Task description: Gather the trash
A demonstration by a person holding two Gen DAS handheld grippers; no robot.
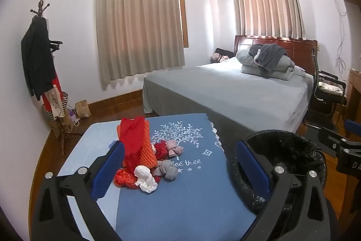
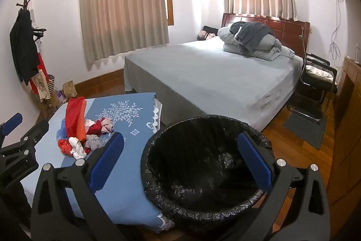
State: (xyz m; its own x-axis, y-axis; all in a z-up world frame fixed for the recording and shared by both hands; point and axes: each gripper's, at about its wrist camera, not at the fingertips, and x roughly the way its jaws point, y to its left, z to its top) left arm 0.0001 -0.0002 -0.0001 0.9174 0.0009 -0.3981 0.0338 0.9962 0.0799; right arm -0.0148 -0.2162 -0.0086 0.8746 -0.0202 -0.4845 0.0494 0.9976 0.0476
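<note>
Claws both wide open, empty: my left claw over the blue-clothed desk. Right claw above the black-lined round bin; crumpled red, white and grey trash pile untouched.

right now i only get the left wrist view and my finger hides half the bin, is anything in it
Observer: The right wrist view shows the whole mouth of the bin. There is only the black liner, and I see no coloured trash inside.
Operator: is the right hand-held gripper carrying something
Observer: No. The right hand-held gripper is open with nothing between its pads, and it is aimed over the bin.
Operator: how close is the bin to the table
Observer: The near corner of the blue tablecloth, with its lace trim, hangs right beside the bin's rim. I cannot tell whether they touch.
</note>
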